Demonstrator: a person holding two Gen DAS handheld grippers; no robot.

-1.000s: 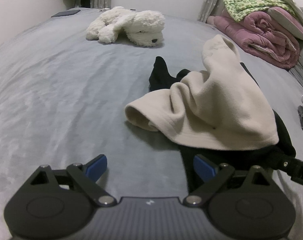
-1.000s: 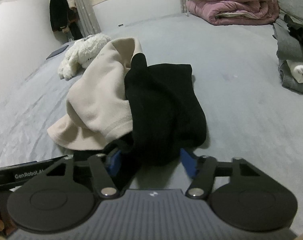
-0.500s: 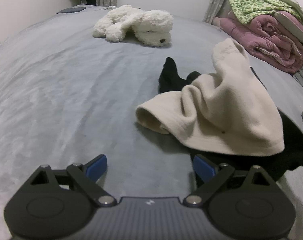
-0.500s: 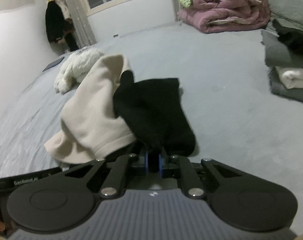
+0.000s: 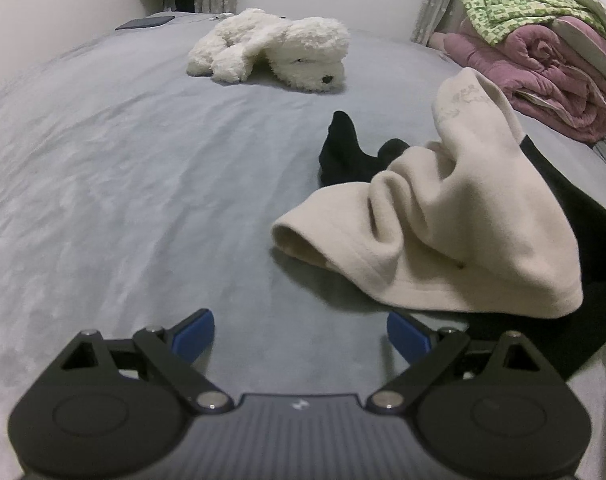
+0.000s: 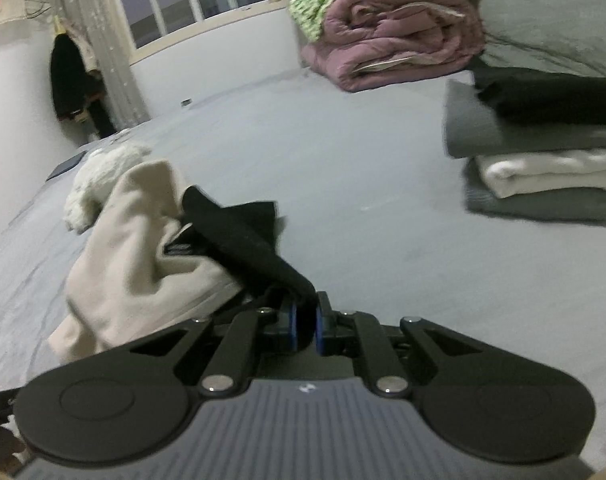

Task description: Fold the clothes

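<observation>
Two garments lie tangled on the bed (image 5: 123,200); the right gripper (image 6: 305,326) pinches the black garment (image 6: 243,236) to separate it from the cream fleece (image 5: 455,240); the left gripper (image 5: 301,334), spread wide and empty, should next pin the fleece.

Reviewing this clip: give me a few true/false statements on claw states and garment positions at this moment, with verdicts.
1. The right claw is shut on the black garment. True.
2. The left claw grips the cream fleece. False: it is open, holding nothing.
3. The cream fleece lies partly over the black garment. True.
4. The white plush dog sits atop the folded stack. False: it lies on the grey bedspread, apart.
</observation>
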